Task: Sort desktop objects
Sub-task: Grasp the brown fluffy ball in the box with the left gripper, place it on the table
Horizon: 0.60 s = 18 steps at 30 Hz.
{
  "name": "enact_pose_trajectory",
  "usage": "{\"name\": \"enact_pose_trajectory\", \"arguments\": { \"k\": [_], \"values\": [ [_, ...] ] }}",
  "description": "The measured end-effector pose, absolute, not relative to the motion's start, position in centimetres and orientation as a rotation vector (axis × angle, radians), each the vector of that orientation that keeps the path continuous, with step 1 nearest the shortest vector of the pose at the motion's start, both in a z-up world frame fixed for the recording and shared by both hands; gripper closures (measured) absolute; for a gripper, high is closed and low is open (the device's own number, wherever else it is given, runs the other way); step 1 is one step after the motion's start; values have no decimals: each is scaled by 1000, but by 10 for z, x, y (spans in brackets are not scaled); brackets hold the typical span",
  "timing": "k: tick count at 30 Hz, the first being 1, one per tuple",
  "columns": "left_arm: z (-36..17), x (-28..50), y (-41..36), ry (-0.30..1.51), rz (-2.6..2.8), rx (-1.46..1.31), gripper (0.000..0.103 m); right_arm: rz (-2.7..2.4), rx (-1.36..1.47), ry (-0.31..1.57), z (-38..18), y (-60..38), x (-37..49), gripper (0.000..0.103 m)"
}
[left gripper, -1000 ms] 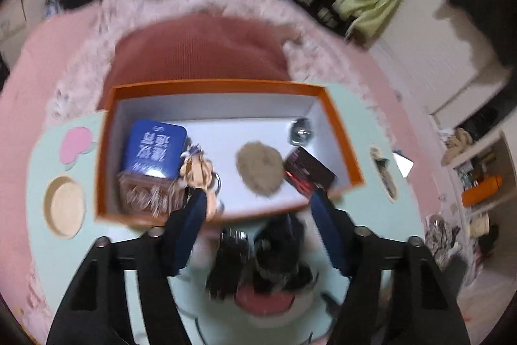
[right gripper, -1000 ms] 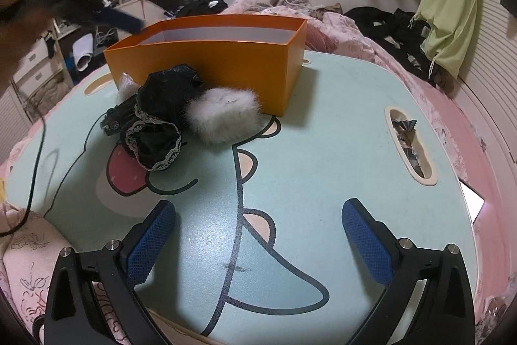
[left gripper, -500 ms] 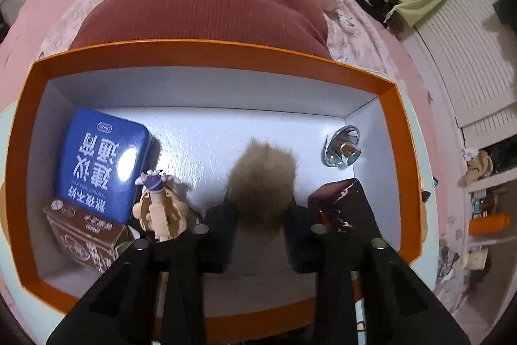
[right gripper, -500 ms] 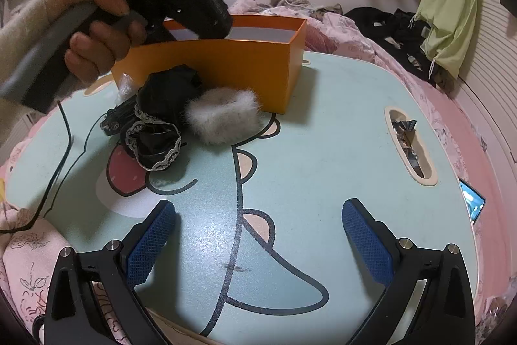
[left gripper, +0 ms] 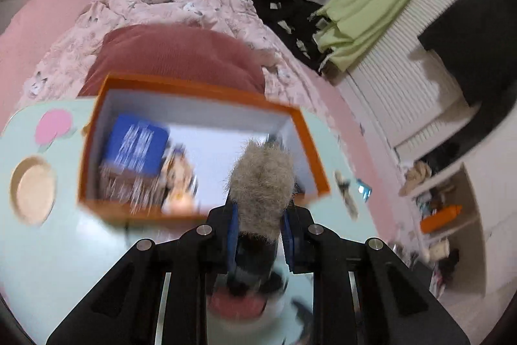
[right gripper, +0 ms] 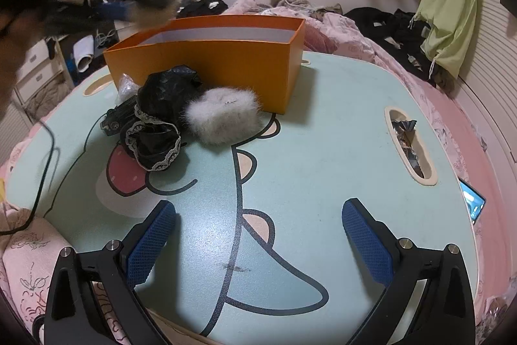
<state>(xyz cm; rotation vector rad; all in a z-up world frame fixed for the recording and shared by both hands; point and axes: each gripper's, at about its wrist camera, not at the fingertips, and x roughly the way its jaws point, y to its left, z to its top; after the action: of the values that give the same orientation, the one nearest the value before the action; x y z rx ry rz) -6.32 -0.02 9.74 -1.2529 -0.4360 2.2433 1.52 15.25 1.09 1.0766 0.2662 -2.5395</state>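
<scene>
A: Left gripper [left gripper: 260, 215]?
B: Clamped on the tan fluffy fur pom-pom [left gripper: 262, 183], lower centre, before the orange cardboard box [left gripper: 206, 217].
A: Right gripper [right gripper: 258, 228]?
B: Jaws spread wide, holding nothing, over the mint cartoon-printed table [right gripper: 323, 157].

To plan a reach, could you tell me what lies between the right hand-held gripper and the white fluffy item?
Only bare table, in the right wrist view.
</scene>
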Motion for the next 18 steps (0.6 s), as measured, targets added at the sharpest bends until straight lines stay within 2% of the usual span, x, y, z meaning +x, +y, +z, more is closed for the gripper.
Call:
{"name": "enact_pose_trajectory", "arguments": {
  "k": [4, 9, 11, 13, 18],
  "values": [
    [77, -37, -14, -483, 2199, -1276, 79, -2539, 1076, 266, 11, 153, 15, 0],
    [67, -18, -9, -365, 2247, -1257, 79, -2539, 1076, 266, 11, 153, 15, 0],
    [61, -18, -1, -334, 2224, -1266, 73, -2539, 1075, 266, 11, 154, 15, 0],
    [54, -15, 3, -281, 2234, -1302, 58, -2539, 1075, 266, 12, 154, 15, 0],
    [52, 8, -5, -237, 2330, -1247, 56, -2539, 1075, 266, 12, 154, 15, 0]
  ]
}}
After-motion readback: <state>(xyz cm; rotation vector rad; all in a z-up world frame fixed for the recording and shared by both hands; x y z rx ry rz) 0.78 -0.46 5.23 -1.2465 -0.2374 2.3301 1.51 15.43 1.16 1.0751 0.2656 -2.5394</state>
